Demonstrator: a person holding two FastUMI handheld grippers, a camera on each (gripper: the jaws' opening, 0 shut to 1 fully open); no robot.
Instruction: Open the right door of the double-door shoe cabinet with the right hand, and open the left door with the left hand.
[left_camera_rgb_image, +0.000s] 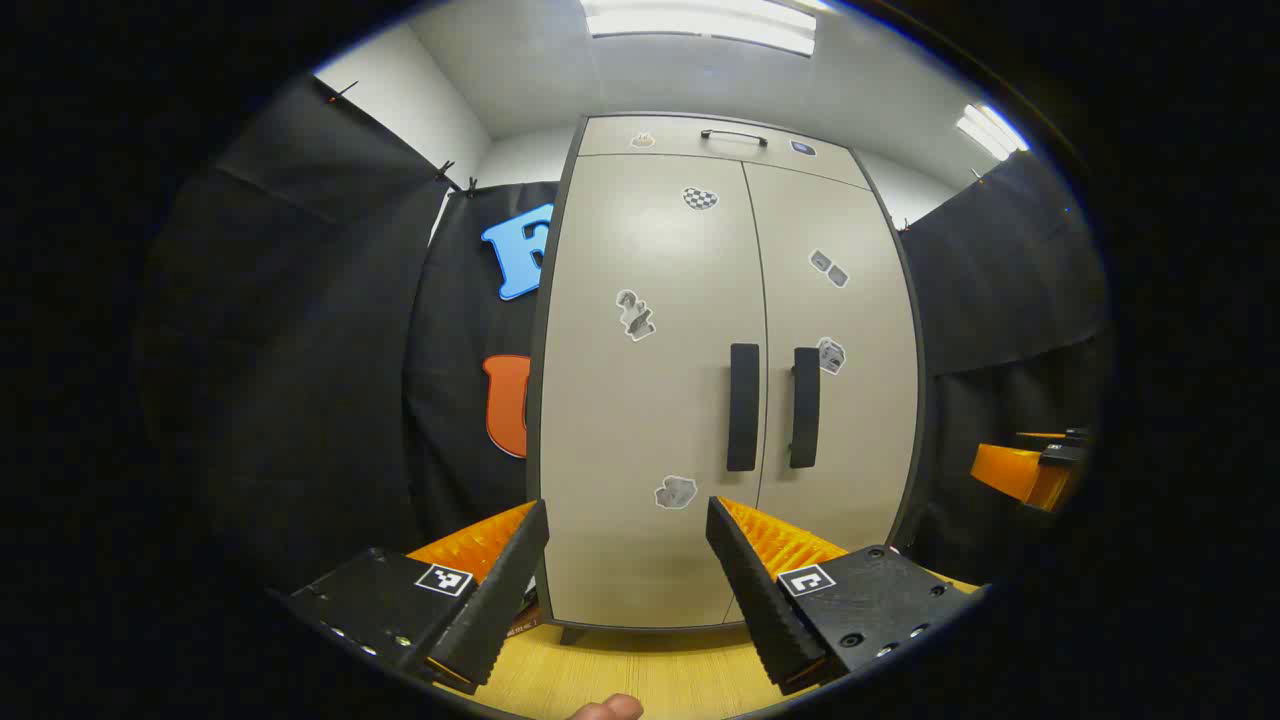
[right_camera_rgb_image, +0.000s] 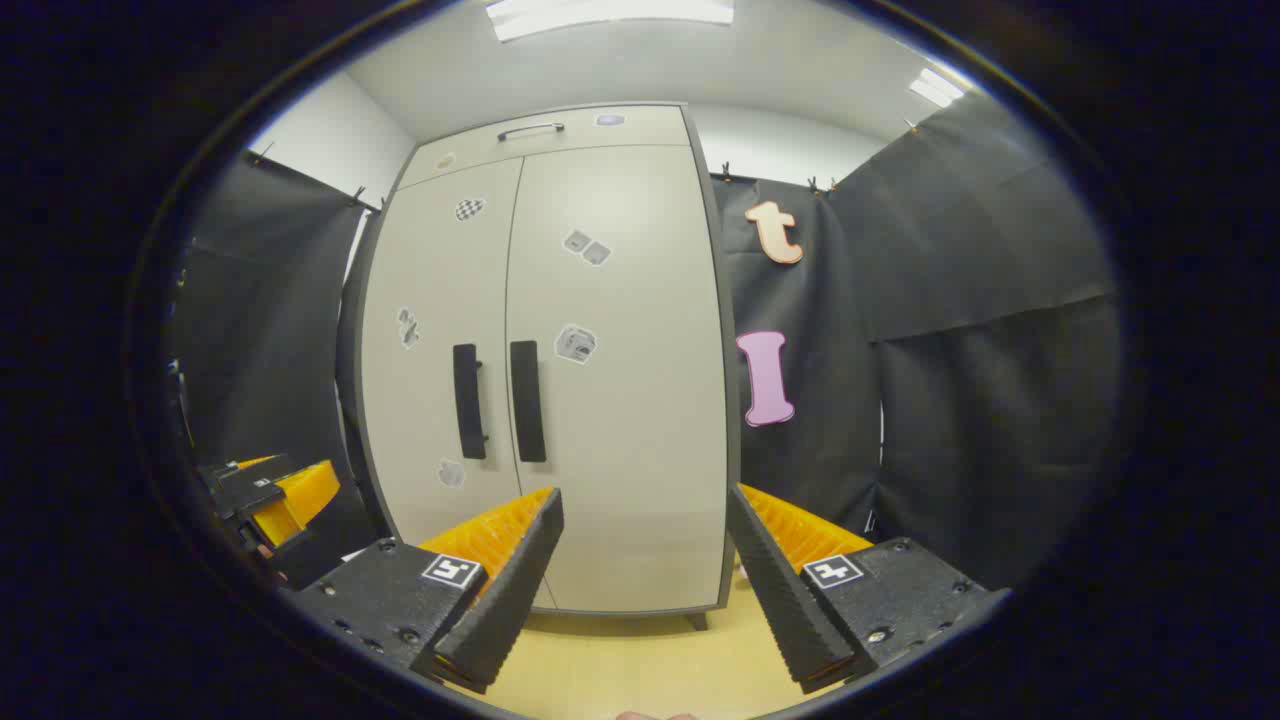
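A tall beige shoe cabinet with two shut doors stands ahead. In the left gripper view its left door (left_camera_rgb_image: 640, 400) carries a dark vertical handle (left_camera_rgb_image: 742, 407), and the right door (left_camera_rgb_image: 850, 390) has its own handle (left_camera_rgb_image: 804, 407). My left gripper (left_camera_rgb_image: 628, 520) is open, some way short of the cabinet and low before the left door. In the right gripper view the right door (right_camera_rgb_image: 620, 400) and its handle (right_camera_rgb_image: 527, 401) sit beside the left door's handle (right_camera_rgb_image: 468, 401). My right gripper (right_camera_rgb_image: 645, 505) is open, held back from the cabinet, low before the right door.
A top flap with a small handle (left_camera_rgb_image: 733, 135) caps the cabinet. Black cloth walls stand on both sides. The floor (left_camera_rgb_image: 640, 675) is light wood. The other gripper shows at the right edge (left_camera_rgb_image: 1030, 470) of the left gripper view and the left edge (right_camera_rgb_image: 270, 495) of the right gripper view.
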